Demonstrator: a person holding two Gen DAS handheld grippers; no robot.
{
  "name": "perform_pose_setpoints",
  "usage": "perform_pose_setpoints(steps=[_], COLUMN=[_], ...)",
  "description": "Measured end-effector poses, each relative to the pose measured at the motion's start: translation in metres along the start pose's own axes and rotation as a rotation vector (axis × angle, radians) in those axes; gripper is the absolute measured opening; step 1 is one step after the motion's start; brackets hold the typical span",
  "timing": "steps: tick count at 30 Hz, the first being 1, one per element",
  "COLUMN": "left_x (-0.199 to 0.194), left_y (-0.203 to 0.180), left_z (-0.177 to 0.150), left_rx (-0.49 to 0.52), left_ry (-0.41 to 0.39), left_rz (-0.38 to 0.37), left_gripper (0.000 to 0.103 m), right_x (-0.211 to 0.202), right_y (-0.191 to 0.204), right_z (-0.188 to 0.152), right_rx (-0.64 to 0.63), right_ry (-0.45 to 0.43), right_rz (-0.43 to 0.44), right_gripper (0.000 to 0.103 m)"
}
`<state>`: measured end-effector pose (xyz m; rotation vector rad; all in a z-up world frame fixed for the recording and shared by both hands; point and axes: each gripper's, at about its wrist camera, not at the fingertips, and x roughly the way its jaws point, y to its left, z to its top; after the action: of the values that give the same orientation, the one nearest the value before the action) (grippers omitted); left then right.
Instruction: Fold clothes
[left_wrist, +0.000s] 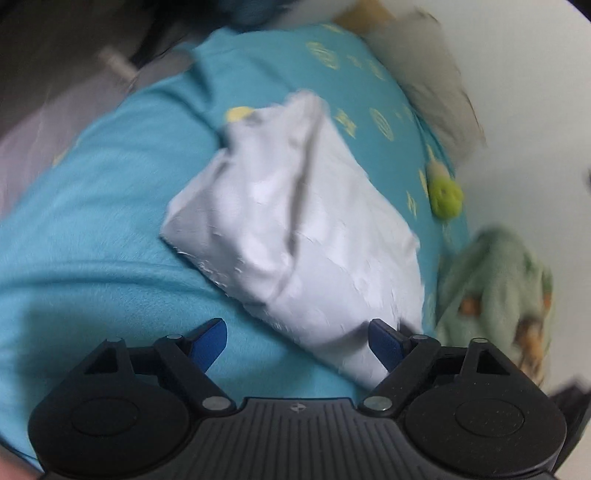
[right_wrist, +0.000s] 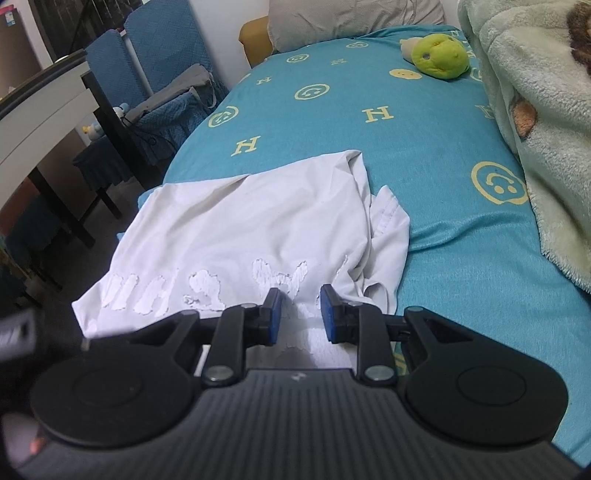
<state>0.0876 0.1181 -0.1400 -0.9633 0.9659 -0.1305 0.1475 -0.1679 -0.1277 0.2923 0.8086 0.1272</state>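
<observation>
A white shirt (right_wrist: 240, 229) with a cracked white print lies partly folded on the teal bed sheet (right_wrist: 424, 147), reaching the bed's left edge. My right gripper (right_wrist: 299, 295) hovers low over its near, printed edge. Its jaws stand a narrow gap apart, with flat cloth showing between them and no pinch visible. In the blurred left wrist view the same white shirt (left_wrist: 295, 206) lies as a rough rectangle on the sheet (left_wrist: 92, 221). My left gripper (left_wrist: 295, 326) is wide open just above the shirt's near corner. Its right finger (left_wrist: 384, 343) is over the cloth and its left finger is over bare sheet.
A green plush toy (right_wrist: 439, 55) lies near the head of the bed, by a grey pillow (right_wrist: 343, 18). A pale green fleece blanket (right_wrist: 535, 110) is heaped along the right side. Left of the bed stand blue chairs (right_wrist: 147, 48) and a dark table (right_wrist: 99, 110).
</observation>
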Motion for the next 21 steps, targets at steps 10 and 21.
perform_pose_setpoints(steps=[10, 21], left_x=[-0.004, 0.014], left_y=[0.0, 0.022], left_z=[0.015, 0.018], left_rx=[-0.033, -0.164], left_ry=[-0.114, -0.079], left_rz=[-0.142, -0.094], left_gripper=[0.069, 0.053], right_x=[0.0, 0.0], right_y=[-0.001, 0.0], right_z=[0.0, -0.001], right_rx=[0.016, 0.005], right_ry=[-0.005, -0.008], right_rz=[-0.004, -0.007], right_gripper=[0.025, 0.025])
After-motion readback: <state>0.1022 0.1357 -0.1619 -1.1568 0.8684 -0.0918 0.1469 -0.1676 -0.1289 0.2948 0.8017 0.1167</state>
